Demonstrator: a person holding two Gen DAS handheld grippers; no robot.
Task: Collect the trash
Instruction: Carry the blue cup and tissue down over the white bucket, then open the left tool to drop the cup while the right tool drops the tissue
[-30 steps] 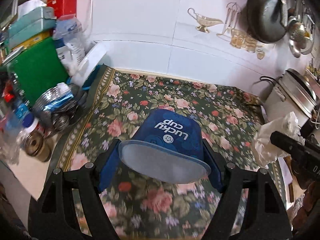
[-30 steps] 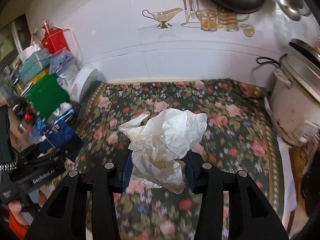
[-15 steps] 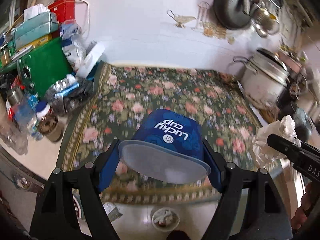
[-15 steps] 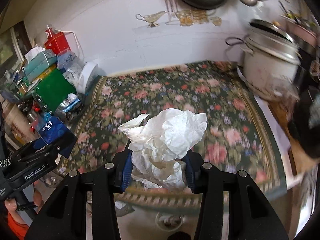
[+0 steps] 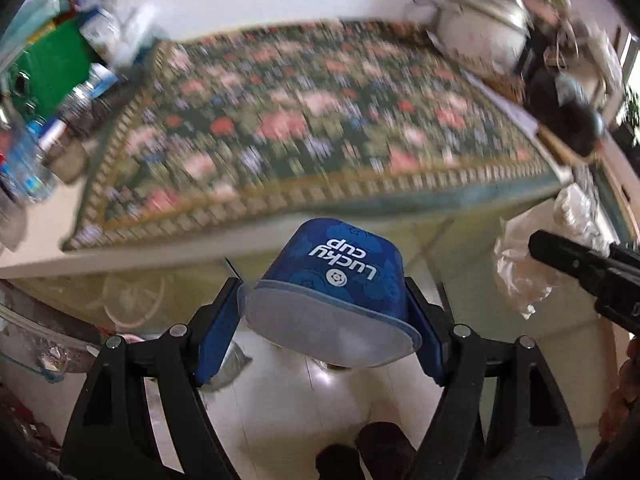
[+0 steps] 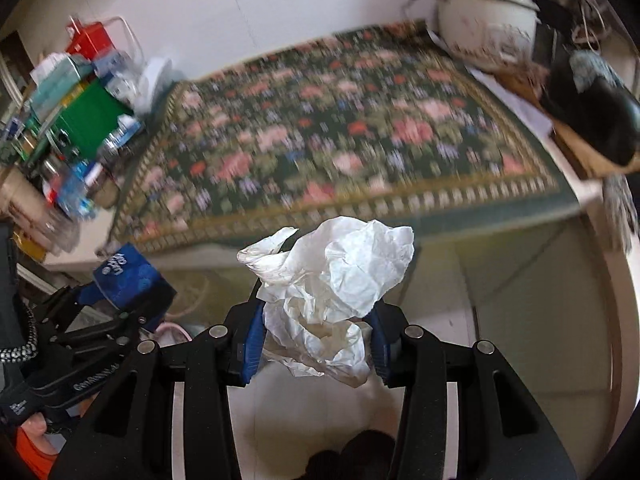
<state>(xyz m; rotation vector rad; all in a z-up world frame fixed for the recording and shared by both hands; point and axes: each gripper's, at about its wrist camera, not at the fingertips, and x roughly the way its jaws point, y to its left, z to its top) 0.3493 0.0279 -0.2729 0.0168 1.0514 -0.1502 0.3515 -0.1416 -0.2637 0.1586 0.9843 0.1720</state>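
My left gripper point(image 5: 320, 316) is shut on a blue "Lucky cup" paper cup point(image 5: 340, 276), held mouth toward the camera, out past the table's front edge above the white floor. My right gripper point(image 6: 316, 332) is shut on a crumpled white paper wad point(image 6: 332, 280), also held off the table over the floor. In the right wrist view the left gripper with the cup point(image 6: 124, 272) is at the lower left. In the left wrist view the right gripper's finger point(image 5: 580, 260) and the wad point(image 5: 520, 264) are at the right.
The table with a floral cloth point(image 6: 340, 136) lies ahead, blurred. Cluttered boxes and bottles point(image 6: 76, 112) stand at its left. A white rice cooker point(image 6: 484, 20) stands at its back right. A black object point(image 6: 592, 108) sits at the right. White floor tiles point(image 5: 304, 408) lie below.
Both grippers have pulled back and away from the table with their loads. The view now reaches past the table's front edge to the floor. Both grips are unchanged.
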